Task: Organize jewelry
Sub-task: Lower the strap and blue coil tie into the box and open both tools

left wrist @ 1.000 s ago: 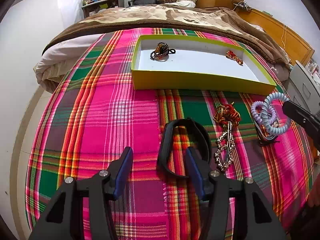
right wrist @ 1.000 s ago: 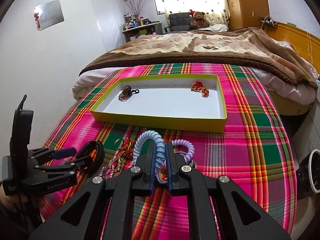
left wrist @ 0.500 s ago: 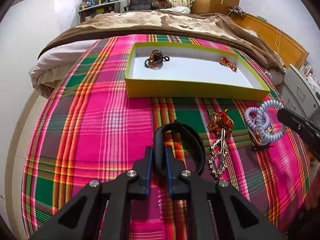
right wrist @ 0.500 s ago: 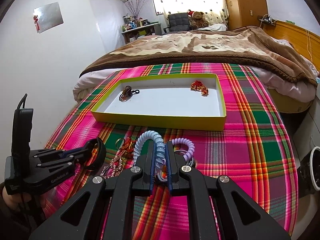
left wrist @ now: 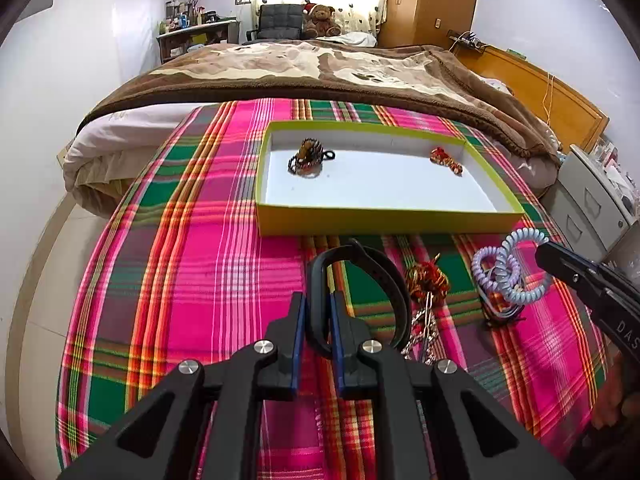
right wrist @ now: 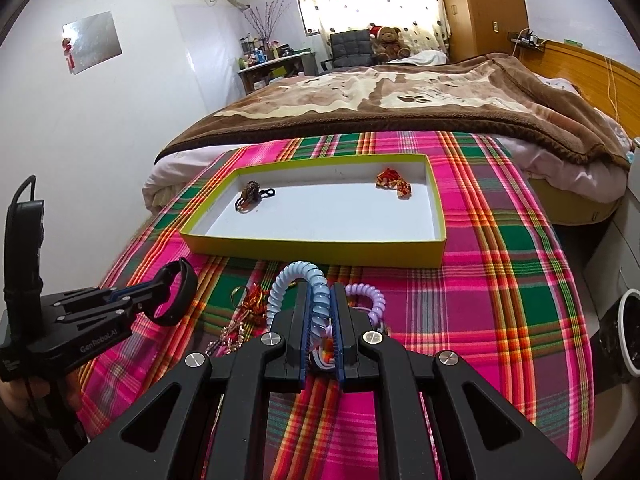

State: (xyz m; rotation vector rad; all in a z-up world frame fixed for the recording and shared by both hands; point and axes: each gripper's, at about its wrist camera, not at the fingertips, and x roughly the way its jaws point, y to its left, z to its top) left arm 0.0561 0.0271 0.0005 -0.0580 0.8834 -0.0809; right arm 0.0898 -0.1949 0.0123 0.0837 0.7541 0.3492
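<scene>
My left gripper [left wrist: 317, 322] is shut on a black wristband [left wrist: 360, 280] and holds it lifted above the plaid blanket; it also shows in the right wrist view [right wrist: 176, 294]. My right gripper [right wrist: 320, 320] is shut on a pale blue coil bracelet [right wrist: 304, 280], with a lilac coil bracelet [right wrist: 370, 298] beside it. A yellow-green tray [left wrist: 384, 216] with a white floor lies ahead; it holds a dark beaded bracelet [left wrist: 308, 156] at left and a red-gold piece [left wrist: 446, 159] at right. A red-gold ornament [left wrist: 426, 282] and a silver chain [left wrist: 422, 334] lie on the blanket.
The plaid blanket [left wrist: 192, 264] covers the foot of a bed, with a brown blanket [left wrist: 320, 72] behind the tray. A grey drawer cabinet [left wrist: 592, 208] stands at the right. A white wall is at the left.
My left gripper closed on the black wristband and raised it off the blanket. The right gripper stayed shut on the blue coil bracelet and lifted slightly.
</scene>
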